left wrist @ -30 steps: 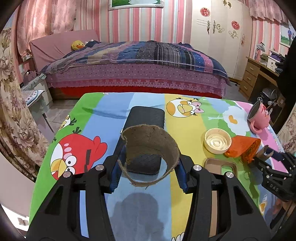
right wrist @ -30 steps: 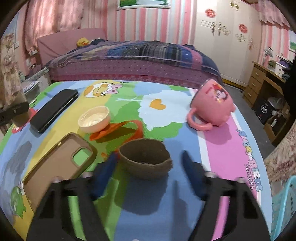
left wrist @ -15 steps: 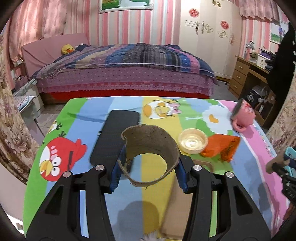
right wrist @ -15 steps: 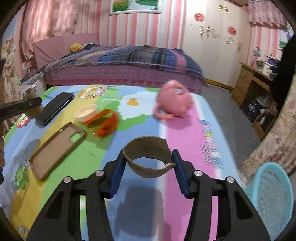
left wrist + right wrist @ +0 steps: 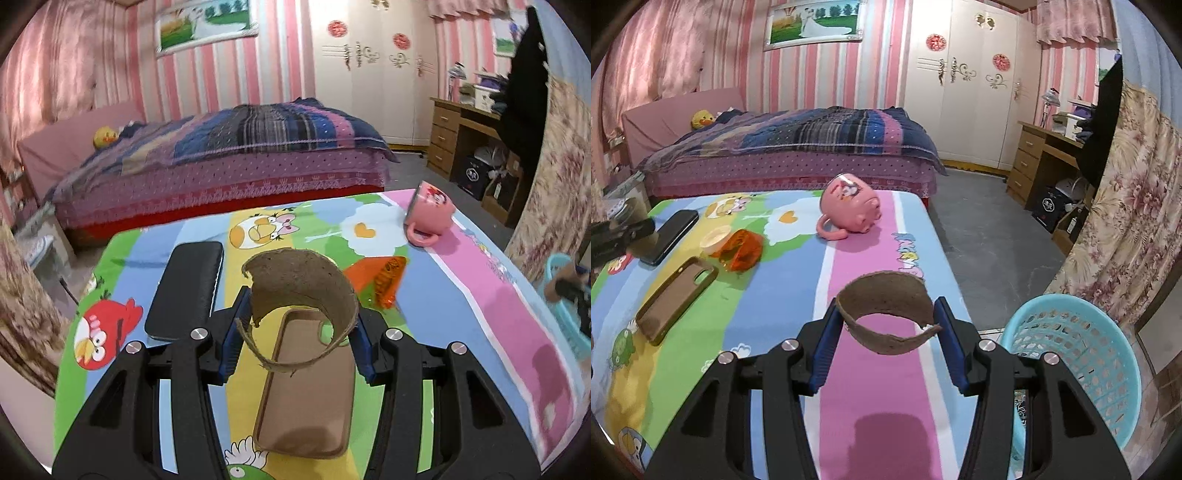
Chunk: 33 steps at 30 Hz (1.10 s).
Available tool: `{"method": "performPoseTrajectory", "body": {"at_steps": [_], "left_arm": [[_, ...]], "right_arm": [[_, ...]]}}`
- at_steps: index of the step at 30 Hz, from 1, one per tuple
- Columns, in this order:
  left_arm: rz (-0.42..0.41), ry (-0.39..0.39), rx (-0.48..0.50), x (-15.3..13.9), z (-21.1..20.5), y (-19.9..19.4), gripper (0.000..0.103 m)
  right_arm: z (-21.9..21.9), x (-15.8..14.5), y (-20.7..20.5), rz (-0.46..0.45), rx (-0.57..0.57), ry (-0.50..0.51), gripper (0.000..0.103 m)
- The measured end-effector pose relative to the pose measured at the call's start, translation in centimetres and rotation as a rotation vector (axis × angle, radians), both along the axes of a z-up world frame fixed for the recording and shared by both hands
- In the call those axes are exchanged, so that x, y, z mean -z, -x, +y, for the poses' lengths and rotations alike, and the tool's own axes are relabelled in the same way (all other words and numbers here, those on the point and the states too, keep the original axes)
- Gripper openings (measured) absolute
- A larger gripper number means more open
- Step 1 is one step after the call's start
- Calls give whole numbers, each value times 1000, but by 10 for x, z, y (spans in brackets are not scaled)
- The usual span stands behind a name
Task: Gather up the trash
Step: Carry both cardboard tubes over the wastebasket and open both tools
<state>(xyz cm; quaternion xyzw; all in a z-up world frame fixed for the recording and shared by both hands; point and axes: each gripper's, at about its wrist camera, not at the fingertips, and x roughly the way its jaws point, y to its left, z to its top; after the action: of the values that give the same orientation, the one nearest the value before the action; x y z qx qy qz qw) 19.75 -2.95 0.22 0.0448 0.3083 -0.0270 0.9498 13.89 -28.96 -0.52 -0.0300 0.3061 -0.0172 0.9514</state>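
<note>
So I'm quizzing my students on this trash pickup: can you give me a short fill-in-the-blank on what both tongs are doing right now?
1. Each pair of tongs, left and right, grips a torn brown ____.
2. The basket beside the table is ____ in colour.
3. The pink mug lies on its ____.
4. The phone case on the tablecloth is ____.

Missing words: paper cup piece; blue; side; brown

Pink mug (image 5: pixel 849 208) blocks far side; basket (image 5: pixel 1075 354) rim open.
</note>
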Motion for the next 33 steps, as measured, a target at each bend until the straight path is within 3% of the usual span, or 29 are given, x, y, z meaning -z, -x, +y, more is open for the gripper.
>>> {"method": "performPoseTrajectory", "body": {"at_steps": [9, 14, 20, 26, 33], "left_arm": [[-25, -29, 58, -8, -24, 23, 48], [-23, -8, 83, -9, -37, 29, 48], [-28, -37, 107, -5, -53, 36, 48], [-11, -26, 109, -4, -66, 37, 48], [-15, -6, 121, -4, -84, 41, 48]], "right_arm": [[-18, -9, 11, -13, 14, 25, 51], [-52, -17, 31, -18, 63, 40, 51], [-102, -18, 50, -19, 143, 56, 51], [-153, -18, 67, -41, 246, 6, 51], [-170, -19, 75, -61, 264, -17, 51]]}}
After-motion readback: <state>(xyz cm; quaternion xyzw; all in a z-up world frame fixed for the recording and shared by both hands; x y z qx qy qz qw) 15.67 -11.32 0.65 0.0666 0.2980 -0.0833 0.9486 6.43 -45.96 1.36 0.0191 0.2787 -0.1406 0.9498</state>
